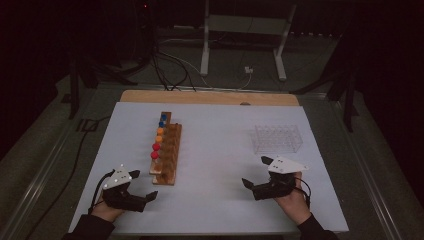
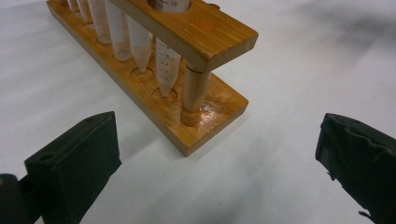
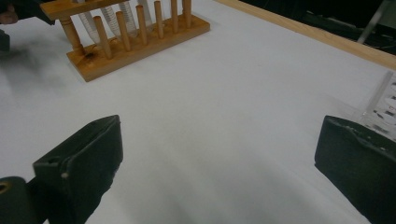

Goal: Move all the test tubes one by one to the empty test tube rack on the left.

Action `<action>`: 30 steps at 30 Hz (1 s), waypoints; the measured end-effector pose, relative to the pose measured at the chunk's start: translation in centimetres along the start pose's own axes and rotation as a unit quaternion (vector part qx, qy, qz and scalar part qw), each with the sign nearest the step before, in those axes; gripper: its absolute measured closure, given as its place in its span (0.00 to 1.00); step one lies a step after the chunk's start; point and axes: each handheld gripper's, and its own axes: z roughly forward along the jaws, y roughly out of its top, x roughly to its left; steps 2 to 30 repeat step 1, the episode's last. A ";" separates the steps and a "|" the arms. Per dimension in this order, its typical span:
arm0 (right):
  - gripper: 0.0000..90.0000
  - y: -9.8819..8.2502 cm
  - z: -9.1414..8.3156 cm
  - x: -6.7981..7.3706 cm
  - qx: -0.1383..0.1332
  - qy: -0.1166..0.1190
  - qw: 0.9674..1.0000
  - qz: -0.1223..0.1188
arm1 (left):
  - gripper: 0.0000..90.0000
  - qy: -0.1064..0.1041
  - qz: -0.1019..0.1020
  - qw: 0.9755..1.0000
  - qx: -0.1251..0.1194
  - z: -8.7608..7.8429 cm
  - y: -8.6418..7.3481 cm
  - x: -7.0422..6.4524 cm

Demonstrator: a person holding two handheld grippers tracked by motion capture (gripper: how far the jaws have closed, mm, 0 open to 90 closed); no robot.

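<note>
A wooden test-tube rack [image 1: 167,150] stands left of centre on the white table cover, and several capped tubes [image 1: 158,142] with blue, orange and red tops sit in it. In the left gripper view the rack's near end [image 2: 201,42] is just ahead, with clear graduated tubes [image 2: 166,70] hanging in its holes. My left gripper [image 1: 144,185] [image 2: 210,154] is open and empty, just short of that end. Right of centre my right gripper [image 1: 256,171] [image 3: 215,158] is open and empty over bare cover. Its view looks across at the wooden rack [image 3: 140,37].
A clear plastic tube rack [image 1: 277,138] [image 3: 385,102] stands at the right, just beyond my right gripper. The table's wooden far edge [image 1: 210,96] runs behind the white cover [image 1: 215,160]. Cables and a stand's legs lie on the floor beyond.
</note>
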 end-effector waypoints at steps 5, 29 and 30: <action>0.01 0.0 0.0 0.0 0.000 0.000 1.000 0.000 | 0.01 0.000 0.000 1.000 0.001 0.0 0.0 0.0; 0.01 0.0 0.0 0.0 0.000 0.000 1.000 0.000 | 0.01 0.000 0.000 1.000 0.001 0.0 0.0 0.0; 0.01 0.0 0.0 0.0 0.000 0.000 1.000 0.000 | 0.01 0.000 0.000 1.000 0.001 0.0 0.0 0.0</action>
